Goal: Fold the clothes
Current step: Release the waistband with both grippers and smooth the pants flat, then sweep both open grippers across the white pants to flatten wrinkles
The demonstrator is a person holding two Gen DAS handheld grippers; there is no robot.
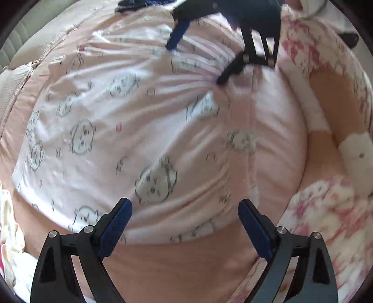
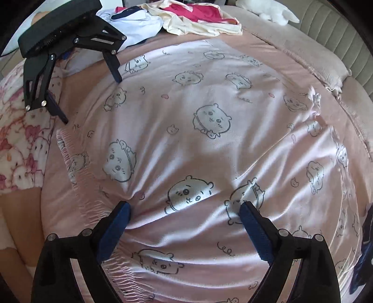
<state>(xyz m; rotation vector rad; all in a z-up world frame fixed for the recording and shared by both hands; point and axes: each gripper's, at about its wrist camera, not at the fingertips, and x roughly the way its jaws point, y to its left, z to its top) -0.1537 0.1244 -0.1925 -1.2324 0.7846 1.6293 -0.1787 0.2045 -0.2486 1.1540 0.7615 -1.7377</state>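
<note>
Two grippers, left gripper (image 1: 185, 223) and right gripper (image 2: 184, 223), hover with jaws spread, gripping nothing, over pink printed pajama bottoms (image 2: 209, 139) lying flat on the pink bed (image 2: 268, 42); loose clothes (image 2: 186, 18) lie piled near a padded headboard (image 2: 338, 25).

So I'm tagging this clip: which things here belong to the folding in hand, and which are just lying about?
In the job: pink printed garment; left claw, open; right claw, open.

Lying about: heap of clothes; floral blanket; white plush toy.
</note>
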